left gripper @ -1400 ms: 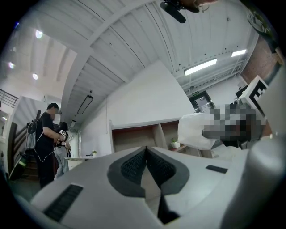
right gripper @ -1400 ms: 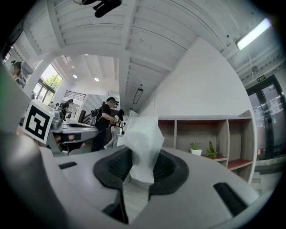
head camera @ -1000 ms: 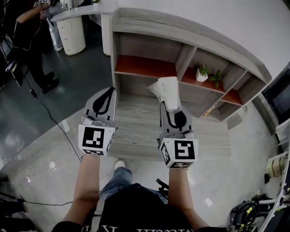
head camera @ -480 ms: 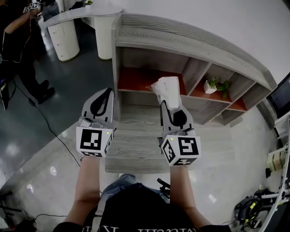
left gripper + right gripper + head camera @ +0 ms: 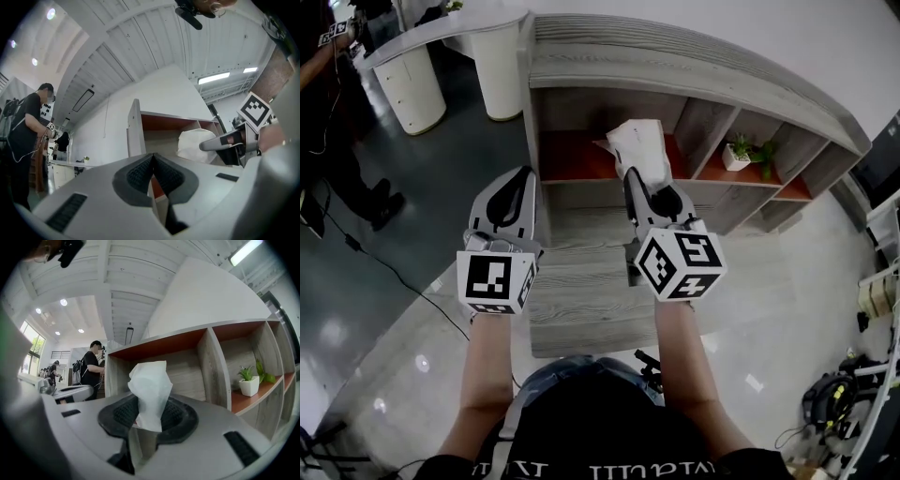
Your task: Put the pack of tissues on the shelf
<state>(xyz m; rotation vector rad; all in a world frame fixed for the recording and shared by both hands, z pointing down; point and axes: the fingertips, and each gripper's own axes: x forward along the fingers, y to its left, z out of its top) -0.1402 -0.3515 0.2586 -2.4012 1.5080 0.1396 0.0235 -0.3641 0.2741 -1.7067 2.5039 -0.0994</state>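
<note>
Holding the pack of tissues (image 5: 639,150) up in front of the shelf unit (image 5: 694,70), the right gripper (image 5: 645,183) is clenched on it. In the right gripper view the pack of tissues (image 5: 149,390) stands pinched between the two dark pads (image 5: 180,416), and its crumpled white top rises above them. The pack hangs in the air and rests on no board. It faces the wide left compartment of the shelf unit, and from the head view it shows over that compartment's orange-red board, toward the divider at the board's right end.

The left gripper (image 5: 525,176) is held alongside at the same height, apart from the pack, and points toward the left side wall of the shelf unit. Its jaws are closed against each other with nothing between them, as the left gripper view (image 5: 152,159) shows.

A small potted plant (image 5: 734,155) stands on the orange-red board of the next compartment to the right. Below both grippers a low grey wooden platform (image 5: 581,300) lies at the foot of the shelf unit. A white counter (image 5: 441,37) stands beside the unit's left end, and a person (image 5: 328,141) in dark clothes stands on the dark floor (image 5: 441,187) at the far left.
</note>
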